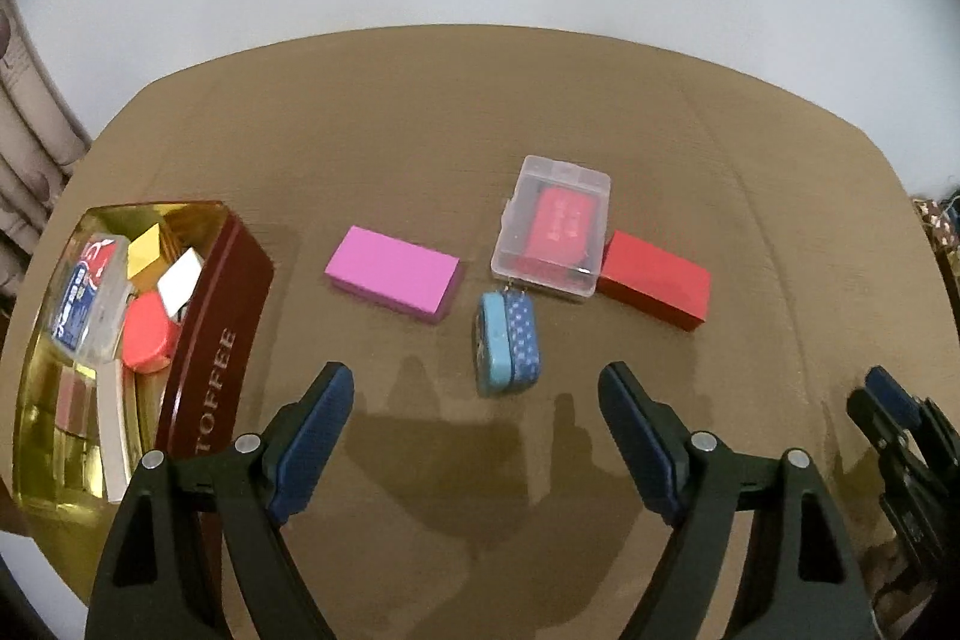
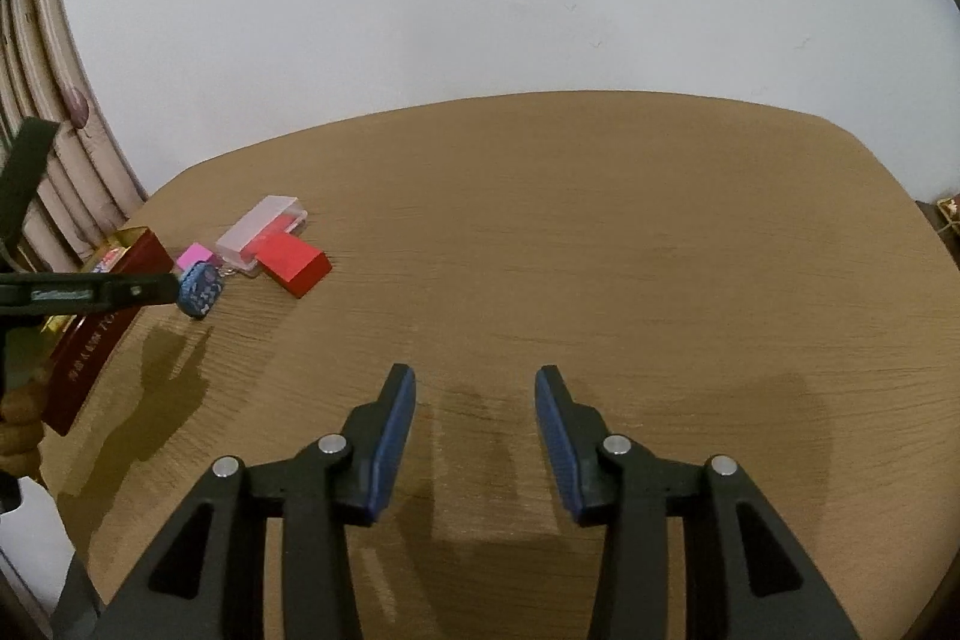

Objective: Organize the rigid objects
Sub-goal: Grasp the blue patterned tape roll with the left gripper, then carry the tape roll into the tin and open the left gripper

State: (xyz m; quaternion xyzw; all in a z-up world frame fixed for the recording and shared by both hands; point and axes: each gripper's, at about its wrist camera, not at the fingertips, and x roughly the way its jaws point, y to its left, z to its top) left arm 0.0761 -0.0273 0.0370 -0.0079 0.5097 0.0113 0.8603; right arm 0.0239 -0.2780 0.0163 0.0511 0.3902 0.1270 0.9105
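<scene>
Item 1: toffee tin (image 1: 207, 340), at 9 o'clock on my table (image 1: 540, 100), lid off, already holding several small boxes.

Item 2: pink box (image 1: 393, 273), 11 o'clock of my left gripper (image 1: 474, 400). Flat, stiff, probably light; I would take it across its 2 long sides.

Item 3: blue pouch-shaped case (image 1: 509, 342), at 12 o'clock, nearest the left gripper. Rounded, likely slippery; pinch its broad faces.

Item 4: clear plastic case (image 1: 552, 226), touching the red box (image 1: 654, 278) at its 3 o'clock. Brittle-looking walls, so grip gently.

Tongs: left gripper spread wide, holding nothing. Right gripper (image 2: 474, 400) parted narrower over bare table, holding nothing.
</scene>
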